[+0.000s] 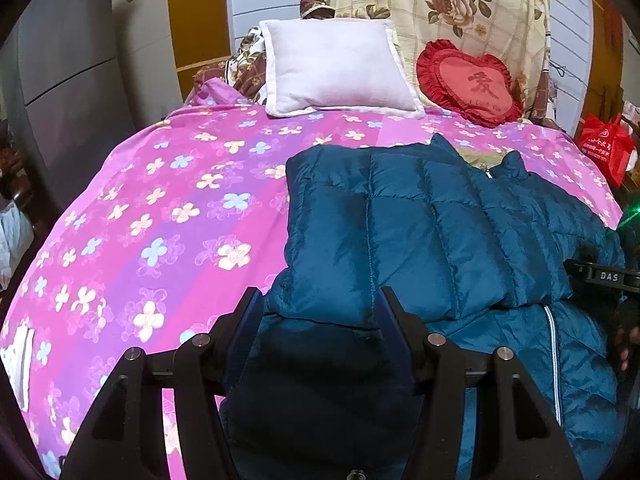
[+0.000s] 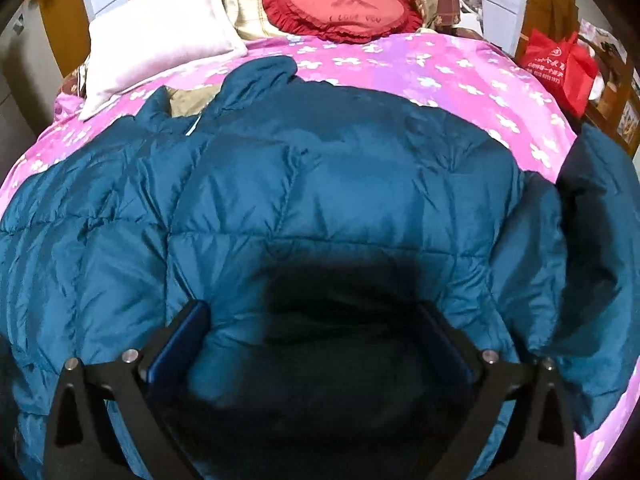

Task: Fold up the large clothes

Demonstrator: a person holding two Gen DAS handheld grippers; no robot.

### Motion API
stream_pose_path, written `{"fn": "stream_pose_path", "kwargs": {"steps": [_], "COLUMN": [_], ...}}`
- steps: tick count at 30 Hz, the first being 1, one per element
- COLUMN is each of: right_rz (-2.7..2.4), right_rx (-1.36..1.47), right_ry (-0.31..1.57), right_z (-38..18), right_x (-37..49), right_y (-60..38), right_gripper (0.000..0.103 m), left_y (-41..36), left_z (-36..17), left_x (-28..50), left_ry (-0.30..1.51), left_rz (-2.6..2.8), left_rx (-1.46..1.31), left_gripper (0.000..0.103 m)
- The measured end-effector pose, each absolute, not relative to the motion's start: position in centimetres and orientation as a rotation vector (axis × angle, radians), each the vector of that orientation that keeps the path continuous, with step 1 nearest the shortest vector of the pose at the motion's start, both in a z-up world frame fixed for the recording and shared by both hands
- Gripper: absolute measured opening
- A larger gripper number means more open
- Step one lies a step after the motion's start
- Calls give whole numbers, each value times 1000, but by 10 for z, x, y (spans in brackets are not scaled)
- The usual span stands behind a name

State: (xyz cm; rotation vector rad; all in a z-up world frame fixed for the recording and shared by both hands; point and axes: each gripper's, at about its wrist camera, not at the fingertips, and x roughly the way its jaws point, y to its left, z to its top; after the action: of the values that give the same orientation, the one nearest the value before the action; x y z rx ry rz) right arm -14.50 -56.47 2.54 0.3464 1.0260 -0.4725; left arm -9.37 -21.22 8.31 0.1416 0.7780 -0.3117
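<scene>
- So there's a teal puffer jacket (image 2: pixel 320 200) lying on a bed with a pink flowered bedspread (image 1: pixel 160 208), collar up toward 12 o'clock near the white pillow (image 1: pixel 336 64) and the red heart cushion (image 2: pixel 340 0).
- Left wrist view: the left hand-held gripper (image 1: pixel 316 308) sits at a middling opening with a folded flap of the jacket between its fingers. It looks like it's pinching the padded edge, with the flap laid over toward 12 o'clock on top of the body.
- Right wrist view: the right hand-held gripper (image 2: pixel 316 320) is spread as wide as it goes, fingers either side of a puffy bulge of the jacket, pads not pressing on it. I'd say nothing is held.
- One sleeve (image 2: pixel 600 260) hangs off at 3 o'clock in the right view, over the bed edge.
- My guess at the step: one side is folded in, the right has let go and needs a new grip.
- Next move probably calls for grabbing that loose sleeve and bringing it across to 9 o'clock. Slippery, puffy fabric, so bite deep or it slides out.
</scene>
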Motion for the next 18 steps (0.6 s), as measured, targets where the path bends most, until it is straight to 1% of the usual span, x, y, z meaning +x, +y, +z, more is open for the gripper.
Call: {"fn": "stream_pose_path", "kwargs": {"steps": [7, 14, 18], "right_rz": [-487, -524, -521], "right_rx": [326, 358, 348], "right_ry": [940, 979, 974], "right_z": [46, 29, 37], "right_x": [-170, -172, -178], "right_y": [-559, -574, -568], "right_gripper": [103, 103, 103], "left_y": [-215, -216, -218], "left_z": [87, 89, 93], "left_x": [-97, -98, -100], "left_ry": [767, 760, 752], "left_rz": [-317, -313, -318], "left_rx": [144, 145, 141], "left_gripper": [36, 36, 36]}}
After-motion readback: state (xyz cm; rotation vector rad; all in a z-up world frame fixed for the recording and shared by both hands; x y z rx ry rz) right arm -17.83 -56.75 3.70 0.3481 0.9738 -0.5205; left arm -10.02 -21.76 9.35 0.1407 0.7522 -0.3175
